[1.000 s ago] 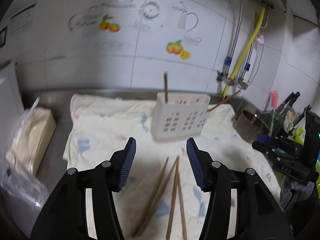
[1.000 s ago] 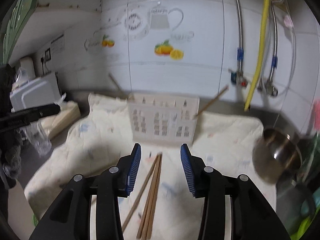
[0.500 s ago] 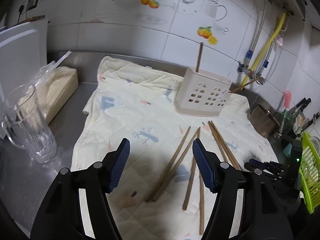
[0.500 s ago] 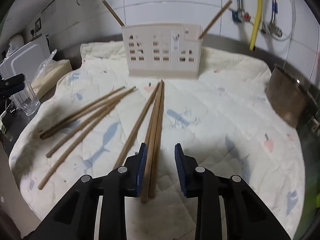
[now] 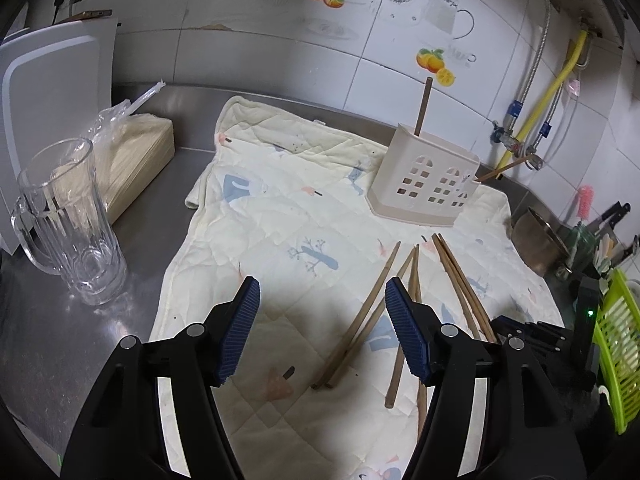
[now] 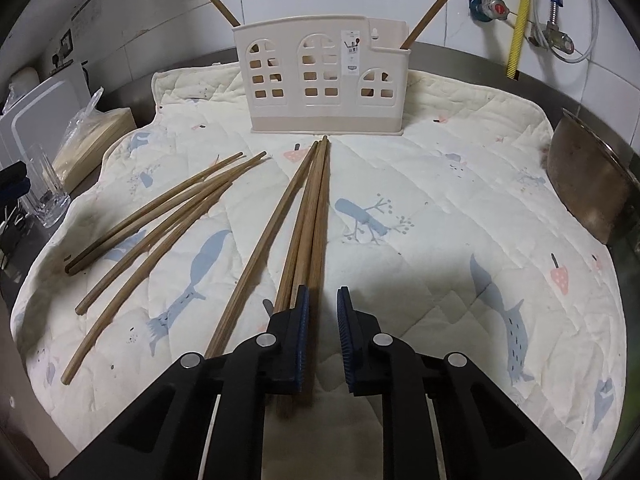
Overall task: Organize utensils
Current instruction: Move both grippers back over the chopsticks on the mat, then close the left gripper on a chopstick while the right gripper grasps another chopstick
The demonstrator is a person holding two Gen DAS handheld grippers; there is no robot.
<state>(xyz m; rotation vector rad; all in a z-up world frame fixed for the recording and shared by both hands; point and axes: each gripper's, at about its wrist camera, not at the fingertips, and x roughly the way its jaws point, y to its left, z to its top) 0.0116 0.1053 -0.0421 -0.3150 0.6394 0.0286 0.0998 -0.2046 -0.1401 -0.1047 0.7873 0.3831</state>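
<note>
Right gripper, having descended, narrowed but unclosed around one brown wooden chopstick, pickup imminent; left gripper had retreated, spread, empty.

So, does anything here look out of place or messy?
Yes. Several chopsticks lie loose and fanned out on the quilted cloth, while only two stand, leaning apart, in the holder.

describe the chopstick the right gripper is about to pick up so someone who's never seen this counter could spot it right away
Start at the cream utensil holder standing on the quilted cloth. Three chopsticks lie bundled together, running from its base toward the right gripper. The target looks like the rightmost chopstick, the one running in between the blue fingers; the other loose chopsticks fan out separately to the left.
</note>
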